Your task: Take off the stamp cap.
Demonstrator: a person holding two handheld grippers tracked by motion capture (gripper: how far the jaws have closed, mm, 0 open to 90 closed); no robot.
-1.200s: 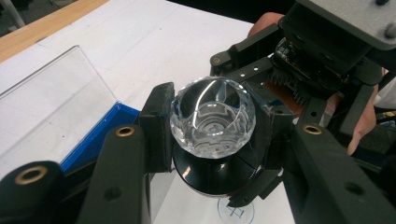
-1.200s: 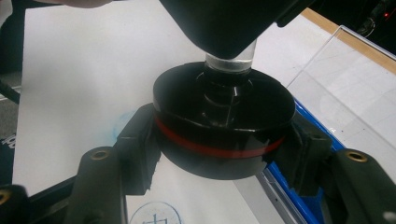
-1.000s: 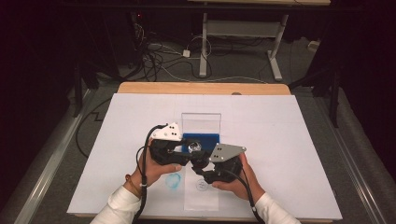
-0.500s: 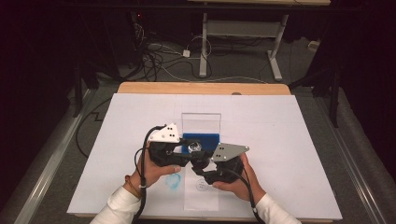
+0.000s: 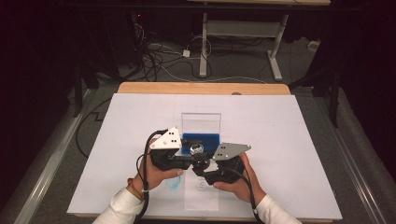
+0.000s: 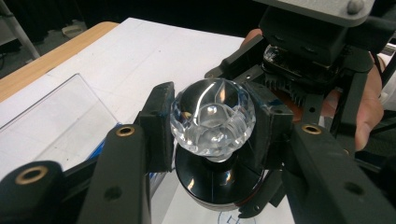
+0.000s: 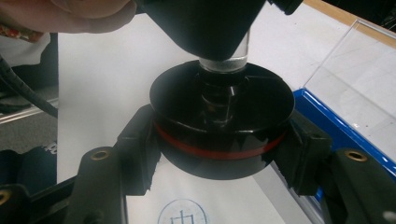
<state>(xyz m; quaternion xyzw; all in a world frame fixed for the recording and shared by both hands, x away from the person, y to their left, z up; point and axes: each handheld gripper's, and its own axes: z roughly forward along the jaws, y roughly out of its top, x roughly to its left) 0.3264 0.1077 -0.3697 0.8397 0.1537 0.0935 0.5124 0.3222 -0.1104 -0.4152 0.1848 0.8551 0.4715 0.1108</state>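
Two hand-held claws meet over the near middle of the white-covered counter (image 5: 280, 140). The left claw (image 6: 210, 123) is clamped on a faceted clear knob (image 6: 212, 116), one black pad pressing each side of it. The knob sits on a short neck above a round black base (image 6: 217, 182), which lies directly below the left claw's pads. The right claw (image 7: 219, 154) is clamped on that same black base (image 7: 222, 112), gripping its rim from both sides; a thin red ring (image 7: 219, 150) runs around the rim between the pads. Above the right claw, the clear neck (image 7: 223, 60) rises from the middle of the base into the dark body of the left claw.

In the high view, the left claw (image 5: 189, 156) and the right claw (image 5: 205, 169) touch the same small object (image 5: 197, 150), with the person's hands just behind them. Just beyond both claws stands a clear box (image 5: 201, 125) with a blue floor (image 5: 201, 139). Beneath the claws, on the counter sheet, lies a printed circle mark (image 7: 183, 215), and a faint blue smudge (image 5: 173, 184) shows beside the left hand.
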